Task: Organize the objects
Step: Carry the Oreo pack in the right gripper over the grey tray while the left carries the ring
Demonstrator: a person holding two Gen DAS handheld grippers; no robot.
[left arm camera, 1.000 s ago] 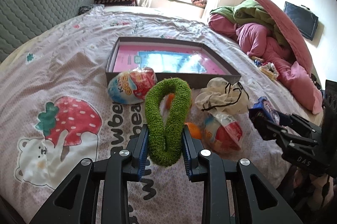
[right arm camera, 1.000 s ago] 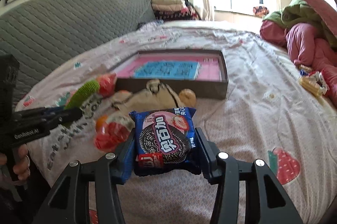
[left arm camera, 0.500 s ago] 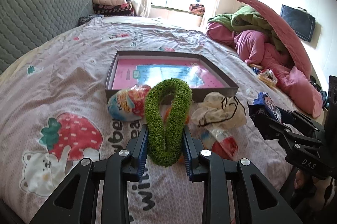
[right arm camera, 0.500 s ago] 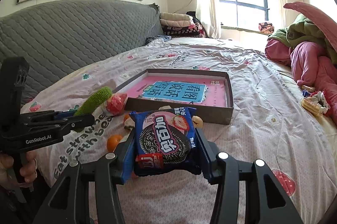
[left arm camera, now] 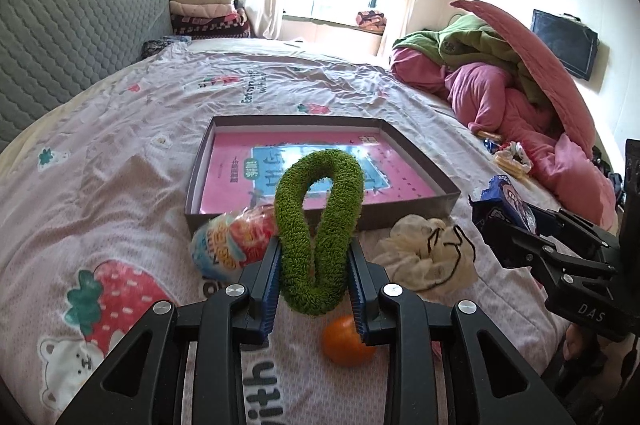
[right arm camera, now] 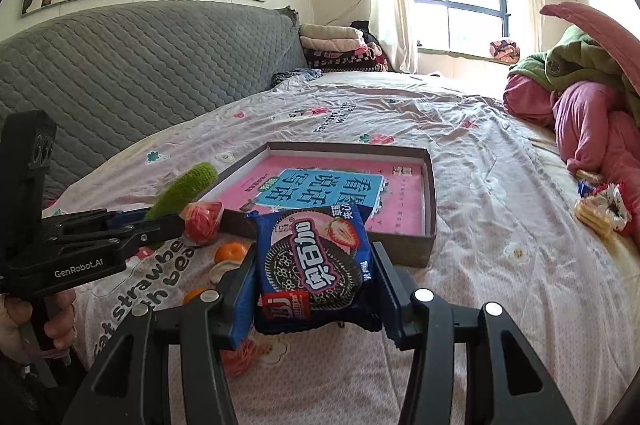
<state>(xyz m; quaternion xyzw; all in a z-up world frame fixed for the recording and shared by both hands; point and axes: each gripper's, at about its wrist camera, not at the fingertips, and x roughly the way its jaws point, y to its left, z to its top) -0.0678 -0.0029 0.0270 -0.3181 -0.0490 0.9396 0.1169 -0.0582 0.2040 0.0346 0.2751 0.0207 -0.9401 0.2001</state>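
My left gripper [left arm camera: 314, 279] is shut on a fuzzy green loop [left arm camera: 320, 221] and holds it up above the bed, in front of a shallow grey box [left arm camera: 320, 213] with a pink and blue sheet inside. My right gripper [right arm camera: 314, 289] is shut on a blue cookie packet [right arm camera: 314, 261], held above the bed near the box [right arm camera: 428, 249]. The right gripper also shows at the right of the left wrist view [left arm camera: 508, 229]; the left gripper shows at the left of the right wrist view [right arm camera: 160, 221].
On the strawberry bedsheet lie a wrapped egg-shaped toy [left arm camera: 232, 245], an orange [left arm camera: 344, 343], a cream cloth pouch with a black cord [left arm camera: 428, 261] and another orange [right arm camera: 232, 253]. A pile of pink and green bedding [left arm camera: 520, 81] and a snack pack [right arm camera: 600, 209] lie right. A grey headboard [right arm camera: 140, 73] stands left.
Both grippers have risen and drawn back from the bed with their loads. The box and the loose items now sit lower and farther off in both views.
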